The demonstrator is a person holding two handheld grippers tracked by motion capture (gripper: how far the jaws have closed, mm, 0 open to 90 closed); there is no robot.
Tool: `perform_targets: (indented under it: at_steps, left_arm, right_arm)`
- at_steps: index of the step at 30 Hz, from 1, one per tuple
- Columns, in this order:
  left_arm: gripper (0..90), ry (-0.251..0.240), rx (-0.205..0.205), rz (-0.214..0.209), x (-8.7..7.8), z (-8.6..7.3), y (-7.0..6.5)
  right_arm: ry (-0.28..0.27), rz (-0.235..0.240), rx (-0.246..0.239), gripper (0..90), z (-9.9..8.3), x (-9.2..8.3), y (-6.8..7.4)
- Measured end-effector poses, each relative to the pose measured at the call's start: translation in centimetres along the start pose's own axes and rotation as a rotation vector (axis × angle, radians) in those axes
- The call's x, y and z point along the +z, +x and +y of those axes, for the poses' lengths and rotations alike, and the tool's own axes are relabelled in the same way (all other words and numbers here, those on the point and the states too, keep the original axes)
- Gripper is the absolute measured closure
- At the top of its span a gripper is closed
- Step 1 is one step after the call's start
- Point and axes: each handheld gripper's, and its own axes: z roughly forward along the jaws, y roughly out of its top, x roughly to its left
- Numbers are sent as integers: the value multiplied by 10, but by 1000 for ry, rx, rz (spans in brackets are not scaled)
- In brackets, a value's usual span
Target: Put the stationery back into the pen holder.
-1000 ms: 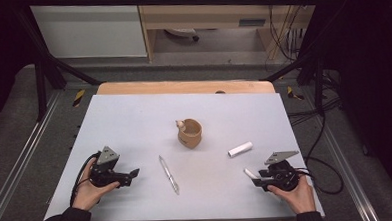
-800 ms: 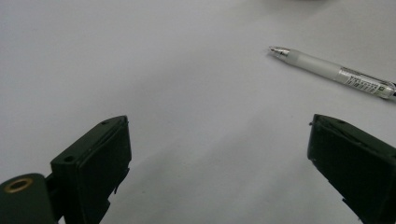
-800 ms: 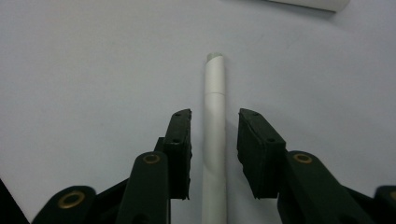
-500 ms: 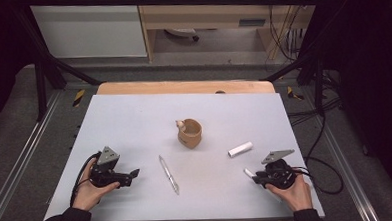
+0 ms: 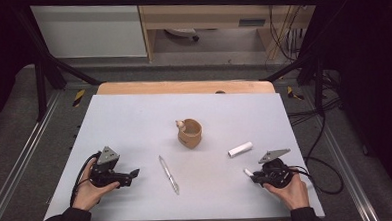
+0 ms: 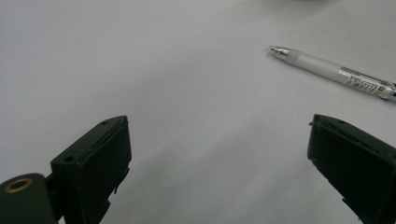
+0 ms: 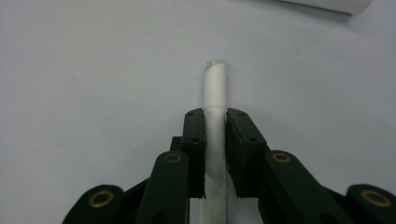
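My right gripper (image 5: 252, 175) rests at the table's front right, and its jaws have just been closing. They are shut on a slim white stick (image 7: 215, 93), which pokes out ahead of the pads; its tip (image 5: 247, 172) points left. A second, thicker white cylinder (image 5: 239, 149) lies just beyond it, and its edge (image 7: 327, 4) shows at the top of the right gripper view. At the front left, my left gripper (image 5: 129, 175) is open with nothing between its fingers (image 6: 219, 135). A clear pen (image 5: 169, 174) (image 6: 336, 74) lies to its right.
A brown cup (image 5: 190, 133) with a small pale knob at its rim stands mid-table. The grey table top (image 5: 134, 118) has bare room at the back and left. A wooden strip (image 5: 183, 86) runs along the far edge, and cables trail off at the right.
The right gripper has shifted slightly and its jaws have drawn in around the white stick. The left hand, pen, cup and thicker cylinder have not moved.
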Motion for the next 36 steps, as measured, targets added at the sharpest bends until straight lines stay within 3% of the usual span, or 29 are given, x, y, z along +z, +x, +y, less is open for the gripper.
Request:
perform_targets:
  at_steps: [23,36]
  left_arm:
    - [62,3,-3,-1,0,0,1]
    - [62,3,-2,0,0,0,1]
  right_arm:
    - [-3,34,6,793,0,-4,-1]
    - [-54,26,-9,794,12,-15,1]
